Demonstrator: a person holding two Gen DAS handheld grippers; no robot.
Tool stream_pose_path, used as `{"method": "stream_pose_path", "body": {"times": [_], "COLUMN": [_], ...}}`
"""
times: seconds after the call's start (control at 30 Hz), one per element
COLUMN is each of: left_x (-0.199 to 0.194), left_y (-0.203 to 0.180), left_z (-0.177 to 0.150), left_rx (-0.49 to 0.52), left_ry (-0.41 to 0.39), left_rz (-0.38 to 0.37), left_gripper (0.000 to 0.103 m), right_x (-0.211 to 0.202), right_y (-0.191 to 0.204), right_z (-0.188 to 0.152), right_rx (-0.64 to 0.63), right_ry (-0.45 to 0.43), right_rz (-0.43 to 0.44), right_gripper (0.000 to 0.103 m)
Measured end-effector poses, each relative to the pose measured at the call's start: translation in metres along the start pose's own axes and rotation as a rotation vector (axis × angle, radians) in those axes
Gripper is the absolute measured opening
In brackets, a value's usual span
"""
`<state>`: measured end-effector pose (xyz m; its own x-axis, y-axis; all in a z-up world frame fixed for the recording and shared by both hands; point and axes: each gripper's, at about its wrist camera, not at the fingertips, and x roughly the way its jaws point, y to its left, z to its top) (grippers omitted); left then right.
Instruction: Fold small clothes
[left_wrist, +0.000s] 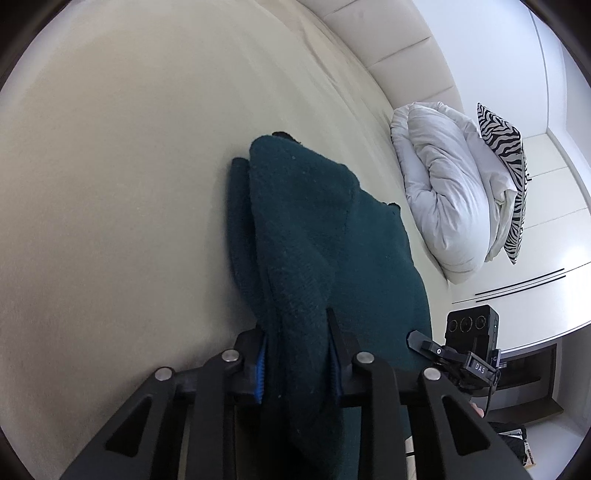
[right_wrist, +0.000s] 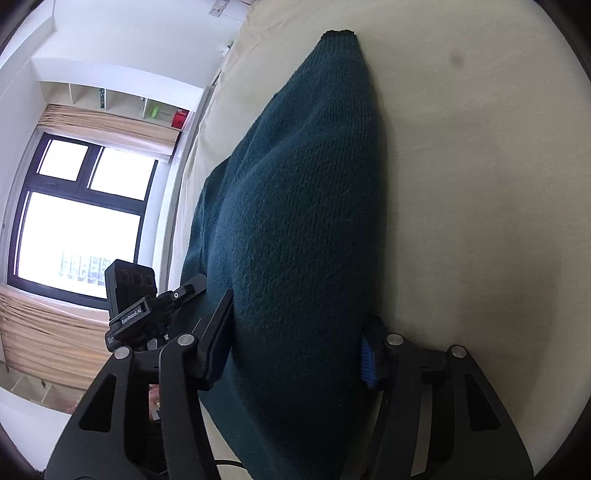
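A dark teal knitted garment (left_wrist: 314, 229) lies bunched on a cream bed sheet (left_wrist: 129, 166). My left gripper (left_wrist: 297, 354) is shut on one end of it, with the knit pinched between the blue-padded fingers. In the right wrist view the same garment (right_wrist: 295, 206) stretches away over the sheet (right_wrist: 480, 184). My right gripper (right_wrist: 299, 343) is shut on a thick fold of it. The other gripper shows at the edge of each view (left_wrist: 469, 347) (right_wrist: 140, 314).
A rolled white duvet (left_wrist: 447, 184) and a zebra-print pillow (left_wrist: 506, 173) lie at the head of the bed by a padded headboard (left_wrist: 399, 48). A window (right_wrist: 77, 214) with beige curtains and wall shelves (right_wrist: 122, 103) stand beyond the bed edge.
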<state>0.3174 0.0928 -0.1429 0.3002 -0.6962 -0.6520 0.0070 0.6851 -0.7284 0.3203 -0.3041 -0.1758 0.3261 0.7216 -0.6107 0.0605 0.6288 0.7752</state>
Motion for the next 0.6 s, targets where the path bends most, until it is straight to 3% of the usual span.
{"method": "stream_pose_path", "body": {"times": [0.17, 0.3, 0.6], "left_x": [-0.019, -0.043, -0.083], "left_y": [-0.020, -0.046, -0.089], "left_z": [-0.014, -0.044, -0.160], "left_rx": [0.027, 0.094, 0.215], "left_ry": [-0.015, -0.025, -0.004], "left_rz": [0.005, 0.003, 0.002], "left_gripper": [0.025, 0.024, 0.025], "right_x": [-0.018, -0.043, -0.110], "right_y": [0.018, 0.032, 0.042], "right_z": [-0.014, -0.040, -0.156], "right_rx": [-0.037, -0.064, -0.105], "right_ry": [-0.039, -0.058, -0.082], "right_rz": [-0.016, 0.012, 0.042], "right_gripper": [0.042, 0.041, 0.041]}}
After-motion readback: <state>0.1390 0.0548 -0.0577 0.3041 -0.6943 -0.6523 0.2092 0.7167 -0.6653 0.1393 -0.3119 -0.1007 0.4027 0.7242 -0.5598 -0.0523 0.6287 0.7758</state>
